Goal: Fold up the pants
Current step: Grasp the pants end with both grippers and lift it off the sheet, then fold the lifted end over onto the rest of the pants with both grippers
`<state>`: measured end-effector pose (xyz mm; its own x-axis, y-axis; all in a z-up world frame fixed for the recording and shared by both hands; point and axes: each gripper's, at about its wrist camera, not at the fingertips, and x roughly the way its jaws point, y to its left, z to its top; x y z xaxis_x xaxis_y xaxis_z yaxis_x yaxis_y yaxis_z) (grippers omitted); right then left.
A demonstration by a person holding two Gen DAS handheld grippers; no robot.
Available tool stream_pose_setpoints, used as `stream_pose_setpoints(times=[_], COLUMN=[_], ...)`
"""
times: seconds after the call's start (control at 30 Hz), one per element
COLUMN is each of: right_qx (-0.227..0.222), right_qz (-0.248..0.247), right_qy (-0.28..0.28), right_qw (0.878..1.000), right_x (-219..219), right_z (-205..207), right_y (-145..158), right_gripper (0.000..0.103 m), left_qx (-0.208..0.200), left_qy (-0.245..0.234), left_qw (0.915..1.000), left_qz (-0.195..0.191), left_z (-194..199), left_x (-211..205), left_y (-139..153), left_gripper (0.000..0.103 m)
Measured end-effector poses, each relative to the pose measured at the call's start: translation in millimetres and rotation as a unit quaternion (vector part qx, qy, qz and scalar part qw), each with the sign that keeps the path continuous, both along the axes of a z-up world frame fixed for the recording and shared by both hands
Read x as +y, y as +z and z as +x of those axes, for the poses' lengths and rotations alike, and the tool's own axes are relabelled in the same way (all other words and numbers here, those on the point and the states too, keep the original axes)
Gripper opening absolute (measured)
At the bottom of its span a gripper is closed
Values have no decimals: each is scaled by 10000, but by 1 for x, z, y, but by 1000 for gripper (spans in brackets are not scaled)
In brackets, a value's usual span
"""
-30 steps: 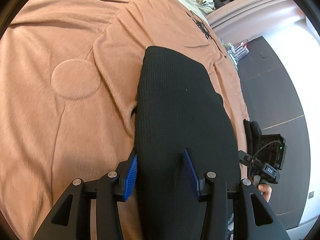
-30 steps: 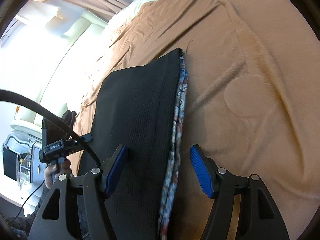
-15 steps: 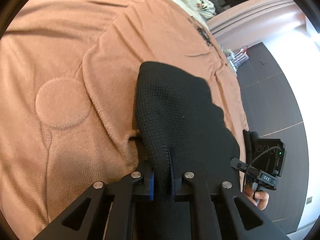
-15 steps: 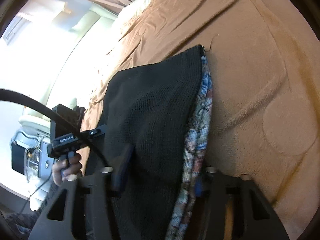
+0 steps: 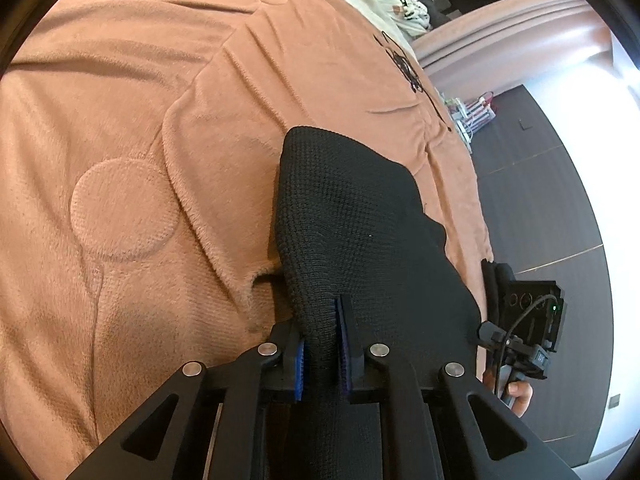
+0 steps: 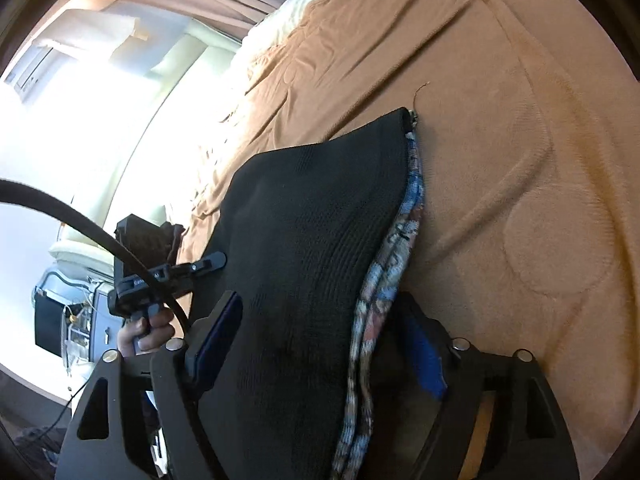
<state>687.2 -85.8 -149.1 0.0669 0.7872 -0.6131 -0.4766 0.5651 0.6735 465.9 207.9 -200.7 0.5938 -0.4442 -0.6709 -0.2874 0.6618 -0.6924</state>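
Since a second ago, my left gripper (image 5: 322,350) has gone from spread around the near end of the pants (image 5: 360,240) to pressed together on a ridge of the black knit, and the cloth now bunches up between its blue pads (image 5: 299,368). My right gripper (image 6: 320,344) has clamped in partway and is now opening again; its jaws stand wide on either side of the fabric, with the black layer and the patterned edge (image 6: 394,256) lying between them, and I see no pad pressing on the cloth.

The pants lie on the tan blanket (image 5: 128,128) near the edge of the bed, stretching away from both my tools. From the right wrist view they look already doubled lengthwise: one black layer sits over another, with the blue-and-red patterned inside showing along the right edge. So I judge the first fold done and the stack fairly tidy.

What is left, as I read it, is the crosswise fold, bringing this near end over toward the far end. My left side has its hold for that; my right side has yet to take a firm one, so the lift cannot start evenly.
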Motion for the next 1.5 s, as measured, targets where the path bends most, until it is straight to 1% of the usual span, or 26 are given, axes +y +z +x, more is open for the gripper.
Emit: stream_pose_setpoints(times=[0.07,0.17,0.2,0.23,0.27,0.3,0.33,0.37,0.4,0.43,0.5,0.53,0.6,0.7,0.87,1.1,1.3,1.5], right_qx=[23,-61,-66,-78,-88,-78,-92,-98,-163,-273,-509,-588,-794,-1079,-1520,-2188,-2707,-2975], right_qz=[-96,-50,-59,-95,-157,-208,-234,-231,-247,-279,-329,-334,-387,-430,-416,-372,-400,-383], right_qy=[43,132,134,137,159,190,208,247,257,241,212,197,136,60,-117,-501,-805,-1124], right_qw=[9999,9999,9999,9998,9997,9996,9995,9994,9992,9989,9979,9975,9960,9932,9874,9738,9585,9473], right_x=[6,11,12,14,15,18,19,19,17,17,17,18,16,13,5,-13,-56,-97], right_z=[4,7,9,11,11,11,11,9,7,4,-5,-9,-19,-35,-68,-132,-195,-249], right_y=[-3,2,2,2,1,1,1,3,8,12,23,27,40,59,93,138,175,208], right_gripper=[77,77,76,73,62,55,52,39,33,31,21,18,17,16,15,15,15,15], left_qx=[28,61,65,64,61,55,51,39,-20,-76,-226,-284,-424,-635,-990,-1455,-1860,-2251], left_qy=[6,-8,-6,-5,0,2,-6,-7,-15,-23,-6,-2,-23,-84,-149,-364,-618,-925], left_qw=[10000,10000,10000,10000,10000,10000,10000,10000,10000,10000,9997,9996,9991,9979,9948,9880,9794,9684], left_qz=[-25,-15,-25,-43,-52,-50,-40,-7,44,54,11,-9,-14,128,210,378,497,543], left_z=[1,4,6,7,6,8,8,8,6,4,-1,-3,-6,-11,-22,-40,-50,-60], left_x=[1,1,1,1,1,1,0,0,-1,-1,0,0,-2,-10,-21,-48,-80,-123], left_y=[-3,-7,-9,-10,-11,-11,-11,-9,-5,-2,7,11,21,41,75,124,171,218], left_gripper=[14,15,15,15,15,15,15,15,13,11,11,11,10,10,10,10,10,10])
